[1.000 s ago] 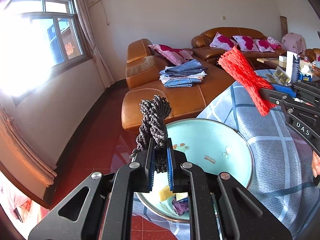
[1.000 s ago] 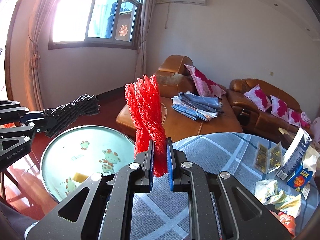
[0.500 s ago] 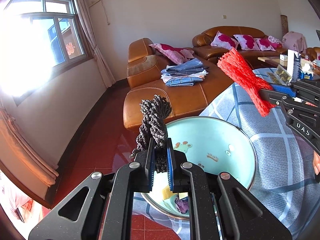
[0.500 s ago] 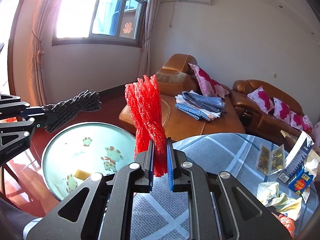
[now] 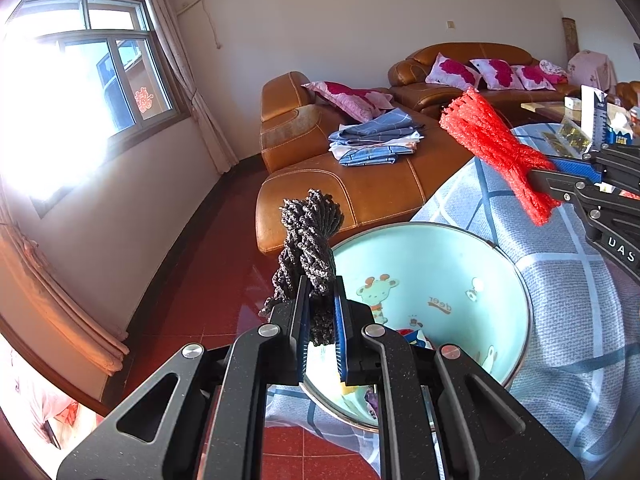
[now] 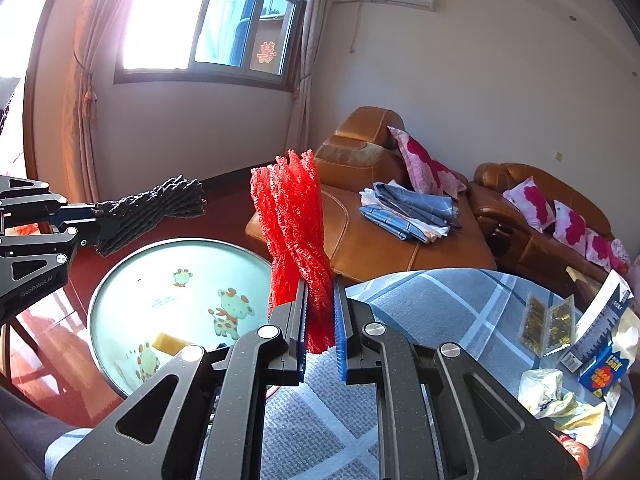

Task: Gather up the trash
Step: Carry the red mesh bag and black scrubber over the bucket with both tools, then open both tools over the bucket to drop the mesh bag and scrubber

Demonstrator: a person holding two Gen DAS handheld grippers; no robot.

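Now we clamp a black foam-mesh bundle [image 5: 308,240] in our left claw [image 5: 320,336] and a red foam-mesh bundle [image 6: 294,232] in our right claw [image 6: 320,332], both above the mint cartoon-printed round basin [image 5: 432,264] on the table [image 6: 432,300].

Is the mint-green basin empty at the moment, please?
Not empty: the basin already holds a yellow piece and other scraps near its front rim.

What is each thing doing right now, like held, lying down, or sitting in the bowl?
Left hand-held gripper: shut on black net.
Black net: held above basin.
Right hand-held gripper: shut on red net.
Red net: held upright.
Basin: holding scraps.
Wrappers: lying on tablecloth.
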